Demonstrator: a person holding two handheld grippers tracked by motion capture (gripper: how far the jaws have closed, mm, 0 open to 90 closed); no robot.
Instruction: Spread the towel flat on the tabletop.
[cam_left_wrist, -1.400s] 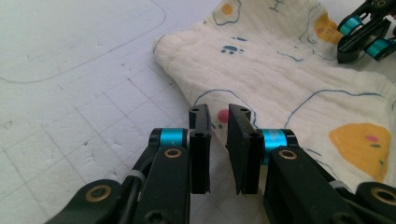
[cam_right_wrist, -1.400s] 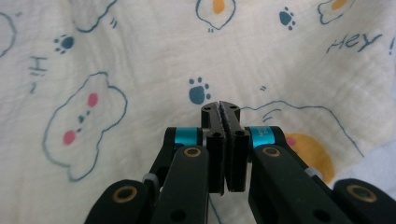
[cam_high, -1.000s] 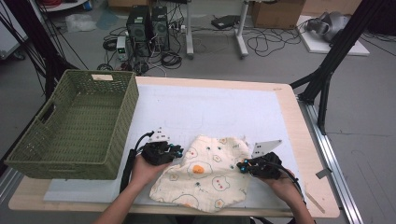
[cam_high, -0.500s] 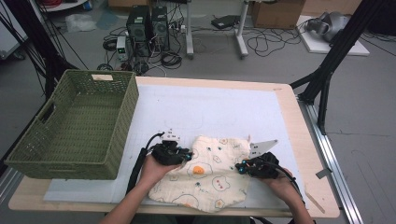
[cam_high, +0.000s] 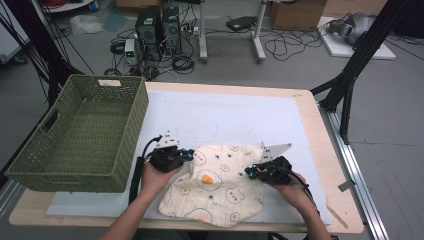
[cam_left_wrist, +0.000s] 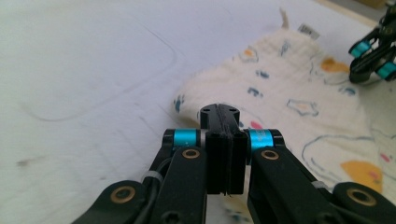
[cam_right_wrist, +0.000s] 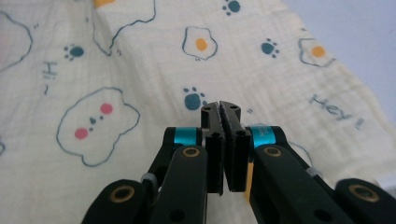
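Note:
A cream cloth (cam_high: 215, 192) printed with eggs, bears and paw marks lies crumpled on the white mat (cam_high: 225, 115) near the table's front edge. My left gripper (cam_high: 189, 155) is at the cloth's upper left corner. Its jaws have just been closing and now stand together on the raised cloth edge (cam_left_wrist: 187, 95), as the left gripper view (cam_left_wrist: 218, 109) shows. My right gripper (cam_high: 248, 172) sits at the cloth's right side, shut, with the printed cloth (cam_right_wrist: 140, 60) running right up to its tips (cam_right_wrist: 220, 108). The other gripper (cam_left_wrist: 373, 51) shows far off across the cloth.
A green woven basket (cam_high: 80, 135) stands on the left of the table, close to my left hand. Bare white mat stretches behind the cloth. On the floor beyond the table are computer towers (cam_high: 160, 25), cables and black stand legs (cam_high: 350, 75).
My left gripper has moved right, up to the cloth's upper left corner. My right gripper has kept almost still at the cloth's right side.

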